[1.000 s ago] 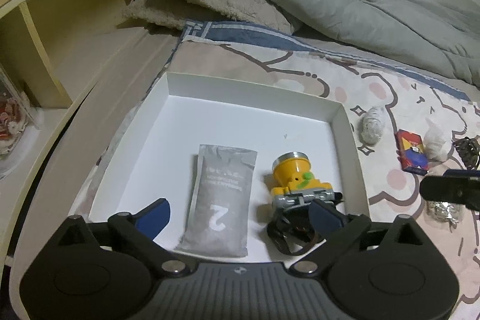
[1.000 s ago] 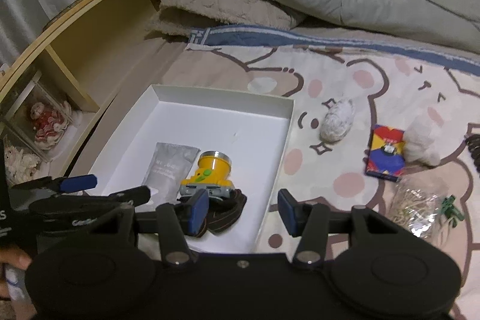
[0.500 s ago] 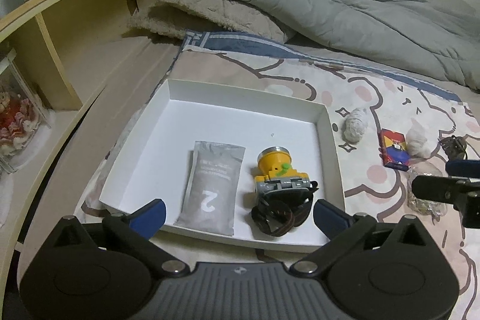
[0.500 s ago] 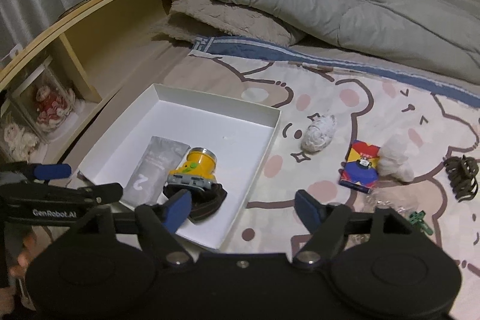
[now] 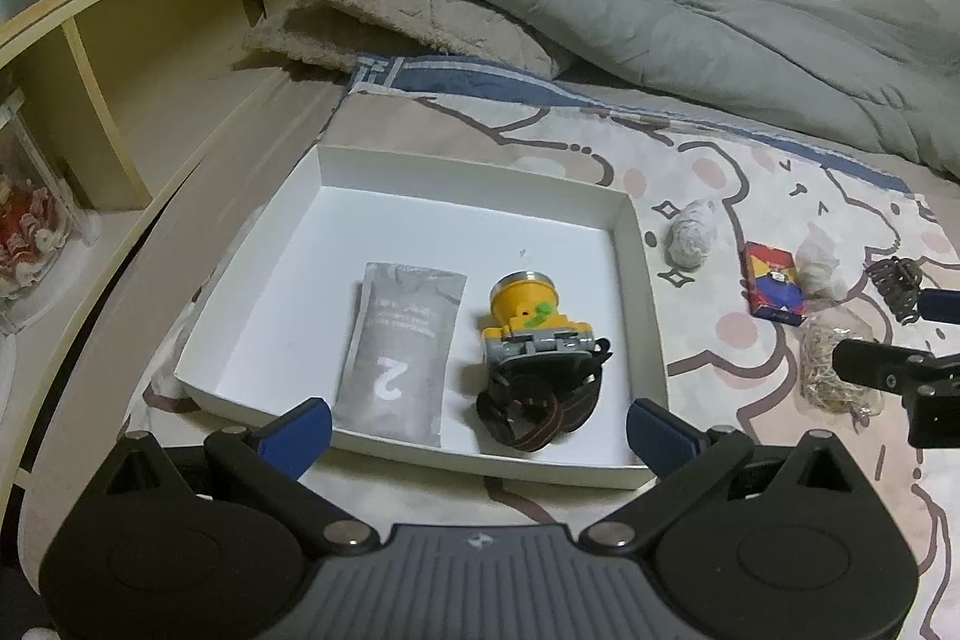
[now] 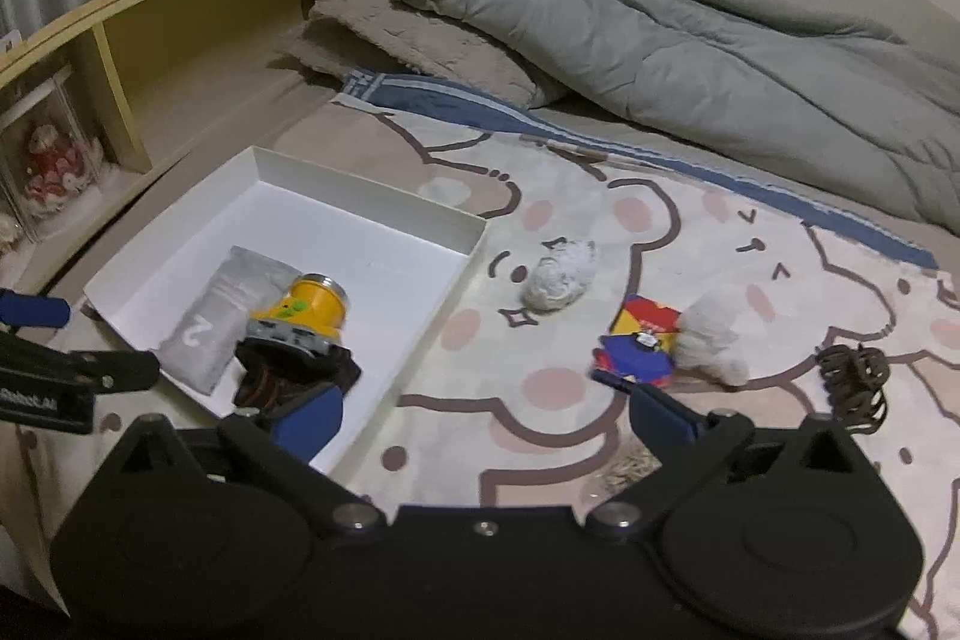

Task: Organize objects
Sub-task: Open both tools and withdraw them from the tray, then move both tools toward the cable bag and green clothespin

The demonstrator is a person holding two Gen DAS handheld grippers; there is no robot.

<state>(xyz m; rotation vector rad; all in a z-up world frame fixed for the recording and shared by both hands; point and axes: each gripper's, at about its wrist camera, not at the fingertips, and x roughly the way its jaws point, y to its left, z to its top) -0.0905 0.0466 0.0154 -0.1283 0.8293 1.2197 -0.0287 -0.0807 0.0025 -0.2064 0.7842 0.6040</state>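
Both grippers [image 5: 480,430] [image 6: 486,418] empty, headlamp [image 5: 528,322] in tray [image 5: 468,172] ahead.

A shallow tray [image 5: 642,274] is laid on the bed sheet [image 5: 720,172], and every other place is given from it. Inside it, a flat pouch [image 5: 399,349] is set toward the near wall, with a headlamp [image 5: 531,322] just beside it on the right, its strap [image 5: 537,403] coiled nearer still. Outside the tray's right wall, a crumpled wad [image 5: 693,241] is found closest, then a small card box [image 5: 774,283], a second wad [image 5: 819,259] touching that box, and a hair claw [image 5: 897,280] farthest right. A bag of rubber bands [image 5: 831,373] lies nearer than the box. A shelf unit [image 5: 180,40] stands to the tray's left, and a duvet [image 5: 690,16] is heaped behind it.
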